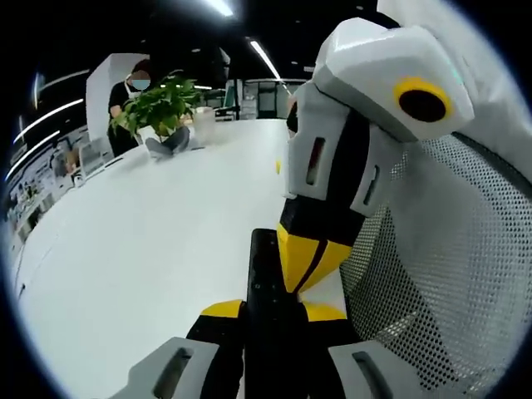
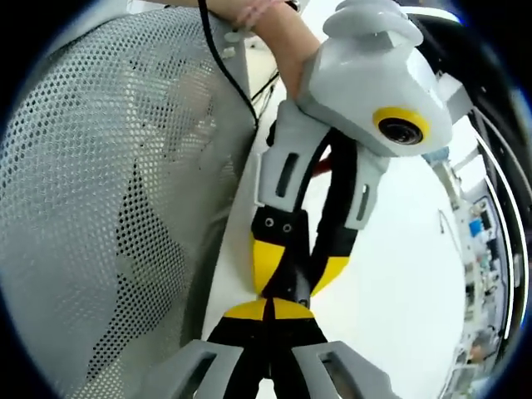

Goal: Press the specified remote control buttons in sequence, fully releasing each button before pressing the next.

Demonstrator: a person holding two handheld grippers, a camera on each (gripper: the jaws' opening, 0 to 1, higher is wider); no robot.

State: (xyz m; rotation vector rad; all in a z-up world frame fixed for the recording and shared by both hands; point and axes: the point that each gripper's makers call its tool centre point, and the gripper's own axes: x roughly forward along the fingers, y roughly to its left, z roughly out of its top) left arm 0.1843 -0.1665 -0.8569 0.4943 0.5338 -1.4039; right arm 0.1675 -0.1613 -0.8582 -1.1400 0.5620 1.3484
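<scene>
A black remote control (image 1: 264,258) lies lengthwise between the yellow-tipped jaws of my left gripper (image 1: 273,312), which is shut on it just above the white table. My right gripper (image 1: 306,270) comes down from the upper right with its yellow jaws closed together, and their tip rests on the remote's top face. In the right gripper view, my right gripper (image 2: 270,309) is shut at the bottom. Its tip meets the left gripper (image 2: 298,268), which holds the remote (image 2: 299,287) edge-on. The buttons are hidden.
The white table (image 1: 150,249) stretches away to the left. A potted plant (image 1: 162,112) stands at its far end, with a person behind it. A grey mesh chair back (image 1: 449,283) sits close on the right, also seen at the chair mesh (image 2: 108,208). A hand (image 2: 278,29) holds the left gripper.
</scene>
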